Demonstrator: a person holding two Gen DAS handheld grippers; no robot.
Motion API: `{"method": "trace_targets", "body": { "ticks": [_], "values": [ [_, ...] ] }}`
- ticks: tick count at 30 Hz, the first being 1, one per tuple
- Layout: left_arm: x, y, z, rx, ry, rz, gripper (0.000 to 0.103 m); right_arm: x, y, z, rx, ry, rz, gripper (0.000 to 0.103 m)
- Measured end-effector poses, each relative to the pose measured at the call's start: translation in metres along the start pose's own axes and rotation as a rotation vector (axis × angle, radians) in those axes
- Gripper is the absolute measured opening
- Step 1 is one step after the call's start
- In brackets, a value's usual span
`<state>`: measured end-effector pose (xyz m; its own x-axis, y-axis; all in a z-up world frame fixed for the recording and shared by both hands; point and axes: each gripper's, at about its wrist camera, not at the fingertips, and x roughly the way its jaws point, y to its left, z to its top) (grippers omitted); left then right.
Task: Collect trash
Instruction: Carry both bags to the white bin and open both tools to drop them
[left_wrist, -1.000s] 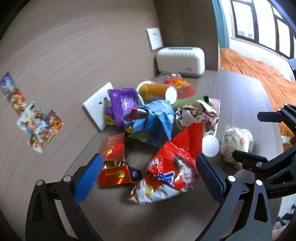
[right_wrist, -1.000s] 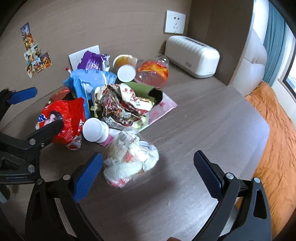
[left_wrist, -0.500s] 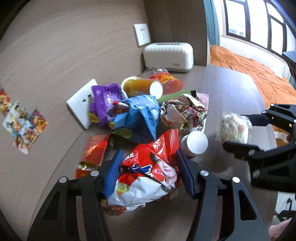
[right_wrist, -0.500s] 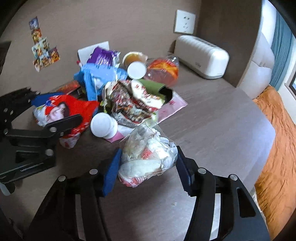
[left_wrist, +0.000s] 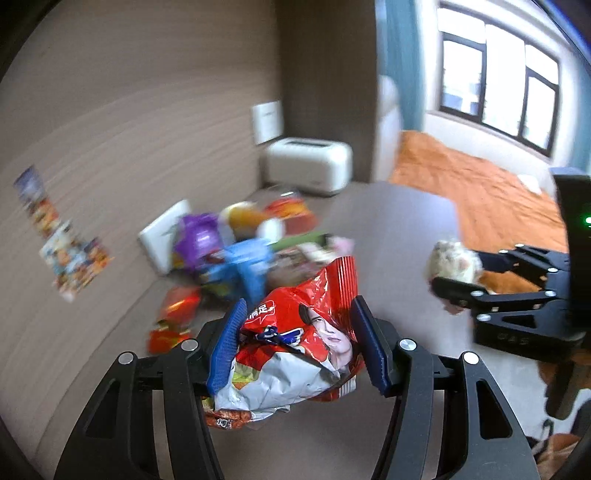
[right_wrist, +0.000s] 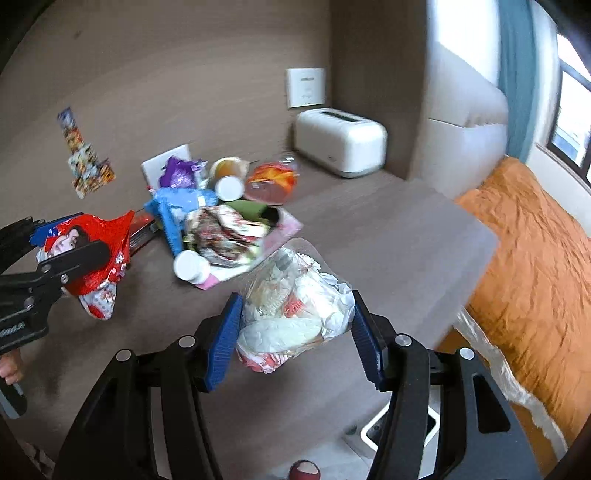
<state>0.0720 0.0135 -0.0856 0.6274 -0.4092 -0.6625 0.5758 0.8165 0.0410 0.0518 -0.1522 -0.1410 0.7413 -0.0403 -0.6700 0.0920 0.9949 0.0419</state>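
While the left gripper (left_wrist: 295, 341) clamps one crinkled red snack bag (left_wrist: 299, 332), the right gripper (right_wrist: 293, 332) clamps one clear plastic bag of white wrappers (right_wrist: 295, 314).

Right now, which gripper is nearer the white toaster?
Right, probably. The right gripper, holding a clear bag, is at the table's open side facing the toaster; the left gripper, holding a red bag, sits behind the trash pile.
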Motion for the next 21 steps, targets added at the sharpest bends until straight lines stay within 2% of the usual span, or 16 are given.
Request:
{"method": "trace_targets", "body": {
  "ticks": [3, 8, 14, 18, 21],
  "values": [
    [0.003, -0.04, 0.006, 0.067, -0.008, -0.083, 0.058, -0.018, -0.03, -0.012, 0.072, 0.0, -0.043, 0.059],
    [0.024, -0.124, 0.012, 0.211, 0.01, -0.243, 0.058, -0.047, -0.102, -0.046, 0.202, 0.019, -0.19, 0.059],
    [0.067, -0.241, 0.0, 0.392, 0.093, -0.435, 0.058, -0.064, -0.184, -0.104, 0.38, 0.1, -0.331, 0.059],
    [0.11, -0.303, -0.026, 0.465, 0.183, -0.512, 0.058, -0.055, -0.232, -0.143, 0.503, 0.151, -0.347, 0.059],
    [0.152, -0.342, -0.053, 0.498, 0.265, -0.545, 0.058, -0.026, -0.263, -0.176, 0.582, 0.208, -0.339, 0.059]
  ]
}}
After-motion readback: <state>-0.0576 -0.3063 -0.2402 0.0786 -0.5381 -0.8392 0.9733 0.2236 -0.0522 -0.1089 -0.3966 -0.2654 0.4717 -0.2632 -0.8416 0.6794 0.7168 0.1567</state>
